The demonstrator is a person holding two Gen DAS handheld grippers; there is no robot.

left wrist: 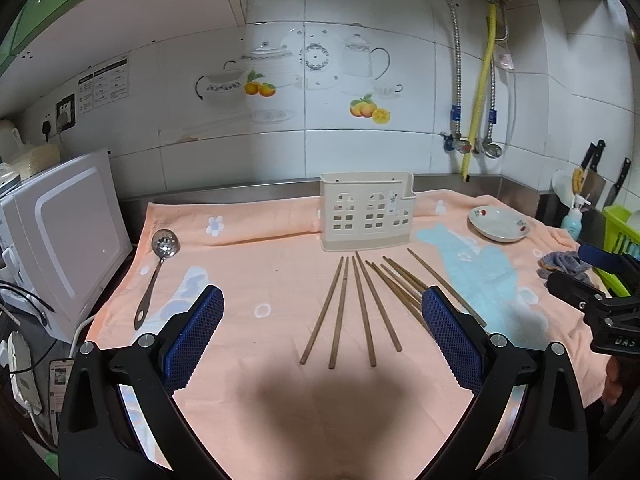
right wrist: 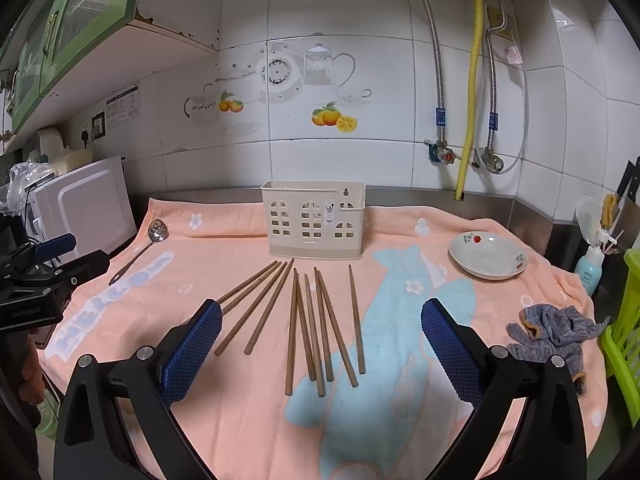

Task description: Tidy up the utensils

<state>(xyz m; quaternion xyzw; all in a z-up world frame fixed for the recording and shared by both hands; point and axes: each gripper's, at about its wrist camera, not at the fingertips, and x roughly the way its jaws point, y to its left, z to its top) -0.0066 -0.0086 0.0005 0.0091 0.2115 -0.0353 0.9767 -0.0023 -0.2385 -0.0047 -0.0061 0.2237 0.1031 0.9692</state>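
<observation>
Ten wooden chopsticks (right wrist: 316,328) fan out on the towel-covered tabletop (left wrist: 248,400) just in front of one cream utensil holder (right wrist: 314,220), one slotted spoon (left wrist: 154,276) lying well to its left. Both the left tool (left wrist: 322,314) and right tool (right wrist: 320,326) hover wide open, empty. Light, stiff, likely slippery sticks suit a mid-shaft grip.

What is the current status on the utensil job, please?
Both grippers, left and right, open and empty. Chopsticks and slotted spoon loose on towel; holder looks empty. Nothing in the way.
</observation>
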